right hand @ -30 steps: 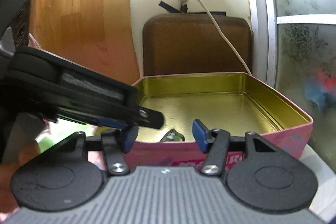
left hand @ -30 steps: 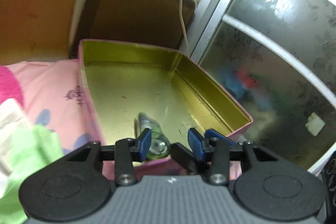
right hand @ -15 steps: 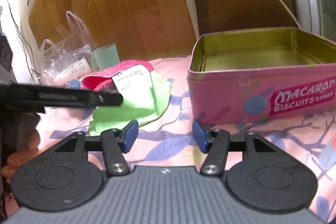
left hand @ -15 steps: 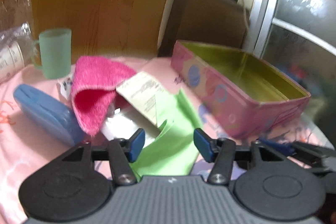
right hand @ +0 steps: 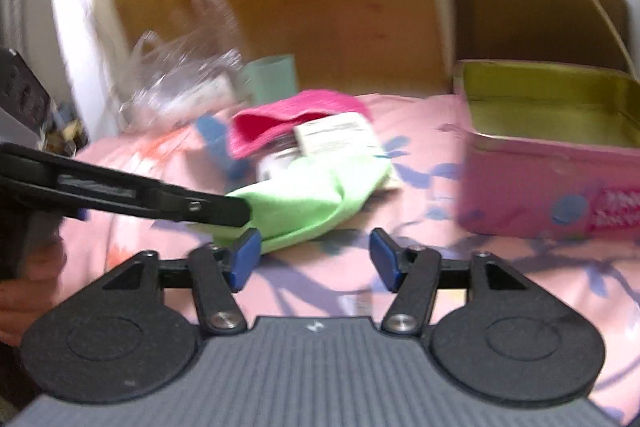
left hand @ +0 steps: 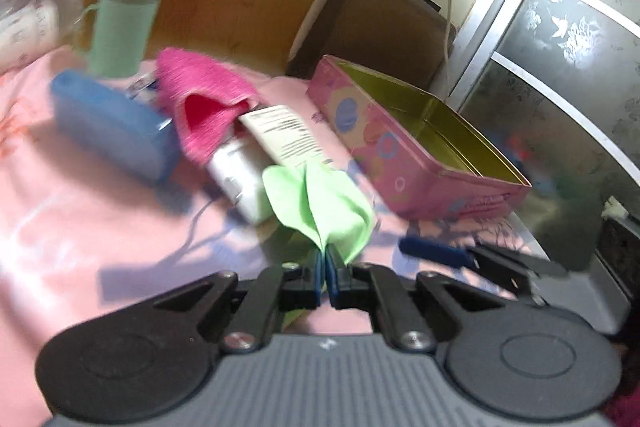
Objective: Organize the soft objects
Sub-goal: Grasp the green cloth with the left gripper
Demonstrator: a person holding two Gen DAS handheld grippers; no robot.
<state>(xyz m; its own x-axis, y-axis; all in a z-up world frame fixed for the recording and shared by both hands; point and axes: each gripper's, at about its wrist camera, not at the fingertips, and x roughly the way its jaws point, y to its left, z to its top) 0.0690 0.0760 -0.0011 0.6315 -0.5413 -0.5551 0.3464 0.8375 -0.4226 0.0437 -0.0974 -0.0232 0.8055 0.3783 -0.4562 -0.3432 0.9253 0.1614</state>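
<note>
Step in hand: grab phase. Left gripper (left hand: 323, 269) is clamped on the near edge of the green cloth (left hand: 320, 203), which lies on the pink sheet at 9 o'clock of the pink tin (left hand: 416, 147). Right gripper (right hand: 316, 261) has jaws opening w/ nothing between them. Next, probably: lift cloth clear of the pink towel (left hand: 208, 107) & white packet (left hand: 244, 179), carry toward the tin at 2 o'clock.

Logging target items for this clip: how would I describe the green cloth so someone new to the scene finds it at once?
Start at the open pink biscuit tin with a gold inside on the pink floral bedsheet. Left of it is a small pile: a fuzzy magenta cloth, a white label card, a white packet. The light-green thin smooth cloth lies nearest, pinched by the left gripper, the pile's only green piece.
</note>
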